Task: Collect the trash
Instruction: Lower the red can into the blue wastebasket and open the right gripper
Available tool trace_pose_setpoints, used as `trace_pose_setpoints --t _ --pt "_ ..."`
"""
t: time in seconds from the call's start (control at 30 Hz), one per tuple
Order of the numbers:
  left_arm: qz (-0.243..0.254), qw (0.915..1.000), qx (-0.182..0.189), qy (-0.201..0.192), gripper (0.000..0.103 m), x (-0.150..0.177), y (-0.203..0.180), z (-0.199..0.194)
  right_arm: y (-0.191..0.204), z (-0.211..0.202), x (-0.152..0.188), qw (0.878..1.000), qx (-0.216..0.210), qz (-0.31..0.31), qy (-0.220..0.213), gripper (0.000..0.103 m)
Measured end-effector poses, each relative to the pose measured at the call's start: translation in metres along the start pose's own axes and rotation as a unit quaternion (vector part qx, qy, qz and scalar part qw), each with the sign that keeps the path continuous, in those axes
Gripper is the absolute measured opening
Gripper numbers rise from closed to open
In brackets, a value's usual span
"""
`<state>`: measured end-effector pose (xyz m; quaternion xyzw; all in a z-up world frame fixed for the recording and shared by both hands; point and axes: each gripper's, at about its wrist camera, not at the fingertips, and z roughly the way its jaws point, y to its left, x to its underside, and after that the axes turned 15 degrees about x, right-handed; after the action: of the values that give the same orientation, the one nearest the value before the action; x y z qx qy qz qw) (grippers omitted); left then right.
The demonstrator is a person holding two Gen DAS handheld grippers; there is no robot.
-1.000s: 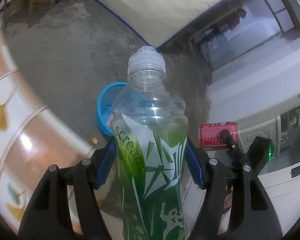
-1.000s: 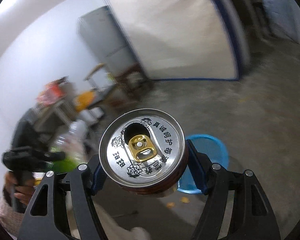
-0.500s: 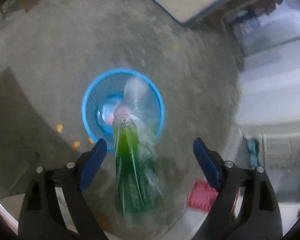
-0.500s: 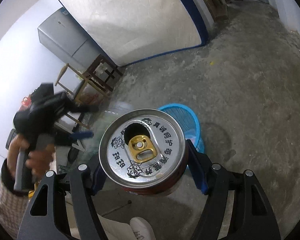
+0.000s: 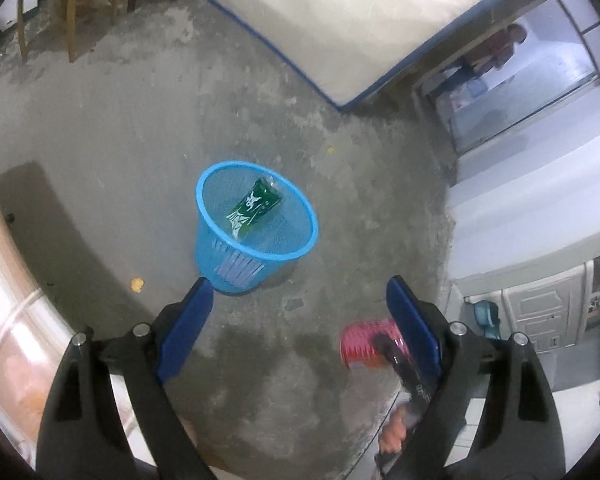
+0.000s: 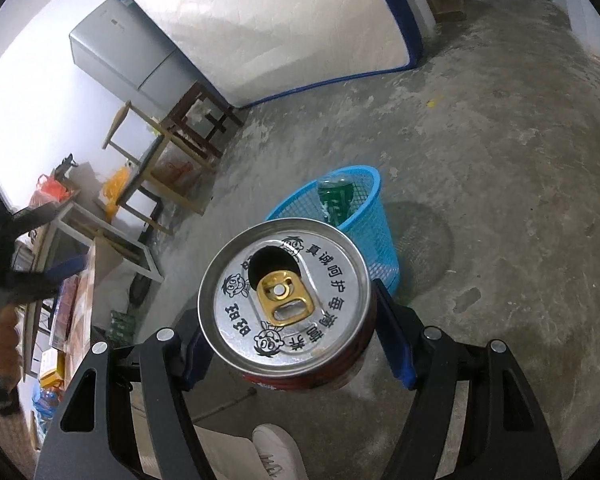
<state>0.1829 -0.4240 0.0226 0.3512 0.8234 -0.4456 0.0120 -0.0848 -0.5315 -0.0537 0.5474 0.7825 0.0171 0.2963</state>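
Note:
A blue mesh waste basket (image 5: 220,248) stands on the concrete floor. The green-labelled plastic bottle (image 5: 256,206) lies slanted inside it. My left gripper (image 5: 299,282) hovers above and in front of the basket, open, with nothing between its blue pads. In the right wrist view my right gripper (image 6: 290,320) is shut on a red drink can (image 6: 288,312), its opened silver top facing the camera. The basket (image 6: 364,176) with the bottle (image 6: 336,198) sits just beyond the can. From the left wrist view the can (image 5: 360,344) shows low on the right.
A mattress (image 6: 260,20) leans on the far wall beside a grey fridge (image 6: 120,60). Wooden stools and tables (image 6: 172,140) crowd the left. A white shoe (image 6: 276,452) is below the can. A tiled table edge (image 5: 4,320) borders the left.
The left gripper opened and let the bottle go; it dropped into the blue basket. The right gripper sank toward the basket, still holding the can.

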Motion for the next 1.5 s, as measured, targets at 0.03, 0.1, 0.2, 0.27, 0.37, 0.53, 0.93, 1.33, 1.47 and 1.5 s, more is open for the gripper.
trace_pose_setpoints --t 0.03,0.1,0.2,0.27,0.37,0.53,0.93,1.33,1.47,1.5 --pt "0.002 1.0000 0.002 -0.007 0.084 0.003 0.001 -0.008 0.003 0.003 -0.001 1.000 0.000 -0.003 0.001 0.068" --pt "0.007 0.9997 0.007 -0.021 0.084 0.012 0.000 -0.032 0.012 0.007 -0.005 1.000 -0.001 -0.012 0.002 0.068" --pt "0.021 0.9987 0.022 -0.041 0.084 0.022 -0.004 -0.062 0.026 0.010 -0.010 1.000 -0.006 -0.021 0.000 0.068" --pt "0.034 0.9974 0.031 -0.056 0.084 0.029 -0.008 -0.080 0.036 0.012 -0.013 1.000 -0.009 -0.028 0.001 0.068" --pt "0.047 0.9954 0.040 -0.074 0.084 0.039 -0.011 -0.103 0.049 0.017 -0.017 0.999 -0.011 -0.038 0.003 0.068" --pt "0.062 0.9919 0.040 -0.103 0.084 0.066 -0.010 -0.144 0.069 0.033 -0.021 0.998 -0.009 -0.056 0.015 0.068" --pt "0.041 0.9785 -0.008 -0.202 0.087 0.129 0.018 -0.243 0.111 0.112 -0.033 0.993 0.001 -0.083 0.086 0.069" --pt "0.027 0.9798 -0.007 -0.198 0.088 0.138 0.041 -0.250 0.113 0.146 -0.012 0.988 0.019 -0.067 0.138 0.071" --pt "0.029 0.9803 -0.005 -0.195 0.088 0.140 0.043 -0.250 0.112 0.146 -0.015 0.989 0.012 -0.057 0.137 0.072" --pt "0.029 0.9802 -0.005 -0.196 0.088 0.141 0.044 -0.251 0.112 0.147 -0.018 0.989 0.006 -0.055 0.137 0.072"
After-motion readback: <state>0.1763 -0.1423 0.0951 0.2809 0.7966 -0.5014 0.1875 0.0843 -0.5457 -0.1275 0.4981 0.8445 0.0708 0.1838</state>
